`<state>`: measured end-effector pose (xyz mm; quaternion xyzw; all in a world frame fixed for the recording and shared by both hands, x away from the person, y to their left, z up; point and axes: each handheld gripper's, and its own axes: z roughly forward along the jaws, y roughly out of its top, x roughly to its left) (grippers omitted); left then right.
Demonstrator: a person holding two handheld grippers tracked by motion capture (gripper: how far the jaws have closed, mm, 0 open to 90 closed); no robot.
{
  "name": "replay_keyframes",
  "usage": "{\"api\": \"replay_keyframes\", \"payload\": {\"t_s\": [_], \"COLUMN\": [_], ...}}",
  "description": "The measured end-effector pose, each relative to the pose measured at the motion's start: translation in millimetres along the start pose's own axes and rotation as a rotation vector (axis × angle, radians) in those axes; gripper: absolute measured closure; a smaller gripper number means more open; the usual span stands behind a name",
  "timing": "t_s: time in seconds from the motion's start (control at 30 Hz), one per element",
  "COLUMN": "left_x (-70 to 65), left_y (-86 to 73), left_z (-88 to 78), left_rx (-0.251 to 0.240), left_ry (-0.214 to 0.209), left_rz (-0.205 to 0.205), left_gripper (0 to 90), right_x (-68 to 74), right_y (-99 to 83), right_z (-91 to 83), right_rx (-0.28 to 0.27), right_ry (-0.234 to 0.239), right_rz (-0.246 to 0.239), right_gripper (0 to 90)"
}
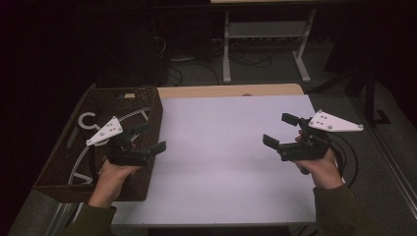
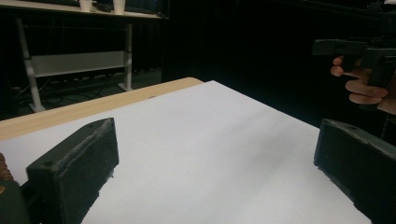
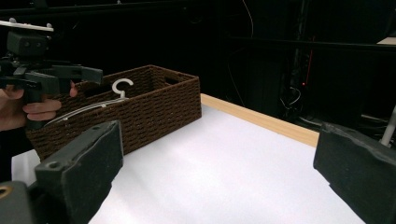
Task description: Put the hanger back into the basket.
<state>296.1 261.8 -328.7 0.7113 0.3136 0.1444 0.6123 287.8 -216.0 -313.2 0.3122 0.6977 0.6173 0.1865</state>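
High view, left gripper: hovering over the right-hand wall of the brown woven basket, jaws standing wide apart and holding nothing.
High view, hanger: a white clothes hanger is lying inside the basket, its hook toward the far end, just beside and below the left gripper.
High view, right gripper: hanging above the right part of the white sheet covering the table, jaws spread wide and empty, well apart from the basket.
Left gripper view: the two black jaws are framing bare white sheet, nothing between them; the right gripper is showing at the far upper right.
Right gripper view: the jaws are opening onto the basket; the hanger is rising above its rim, with the left gripper close by it.
Step in hand: judged as the approach before any grasp.
Next move: the left gripper is likely needing to turn toward the basket's inside, lower onto the hanger, and close on a thin bar or the hook.
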Motion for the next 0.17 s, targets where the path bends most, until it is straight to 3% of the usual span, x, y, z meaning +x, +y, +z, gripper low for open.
{"api": "replay_keyframes", "payload": {"t_s": [0.17], "left_x": [-0.4], "left_y": [0.0], "left_z": [-0.3], "left_rx": [-0.001], "left_ry": [0.002], "left_rz": [0.006], "left_gripper": [0.0], "right_x": [-0.2], "right_y": [0.1], "right_z": [-0.6], "right_rx": [-0.001], "right_ry": [0.000], "right_rz": [0.002], "right_gripper": [1.0]}}
